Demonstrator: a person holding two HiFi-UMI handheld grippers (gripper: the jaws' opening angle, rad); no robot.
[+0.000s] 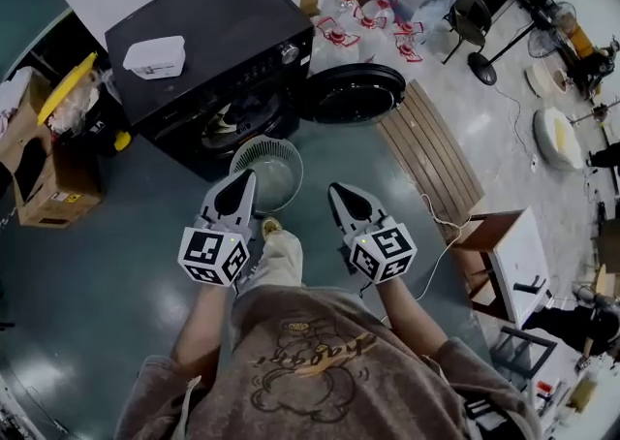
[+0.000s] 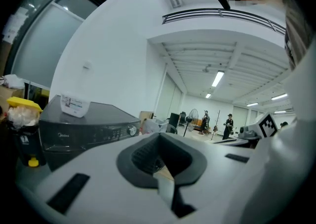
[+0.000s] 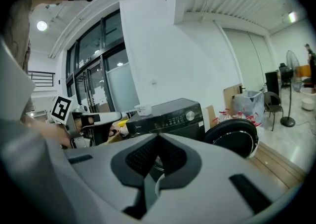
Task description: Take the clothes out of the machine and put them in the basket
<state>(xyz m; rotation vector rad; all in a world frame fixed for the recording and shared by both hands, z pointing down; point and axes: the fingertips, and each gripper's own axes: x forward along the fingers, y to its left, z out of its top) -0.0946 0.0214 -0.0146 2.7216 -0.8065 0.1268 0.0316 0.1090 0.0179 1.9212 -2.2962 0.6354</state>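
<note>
A black front-loading washing machine (image 1: 208,36) stands ahead of me, its round door (image 1: 354,94) swung open to the right. Light clothes (image 1: 225,124) show inside the drum opening. A round pale basket (image 1: 267,172) sits on the floor right in front of the machine and looks empty. My left gripper (image 1: 240,182) hovers at the basket's near left rim, jaws shut with nothing in them. Just right of the basket, my right gripper (image 1: 342,195) is also shut and empty. The machine (image 2: 84,127) fills the left of the left gripper view, and the machine (image 3: 168,117) and its door (image 3: 234,136) show in the right gripper view.
A white box (image 1: 155,56) lies on top of the machine. A cardboard box (image 1: 44,181) and a yellow-lidded bin (image 1: 73,89) stand to the left. A wooden slat panel (image 1: 431,152) lies on the floor to the right, with a small table (image 1: 504,254) beyond it.
</note>
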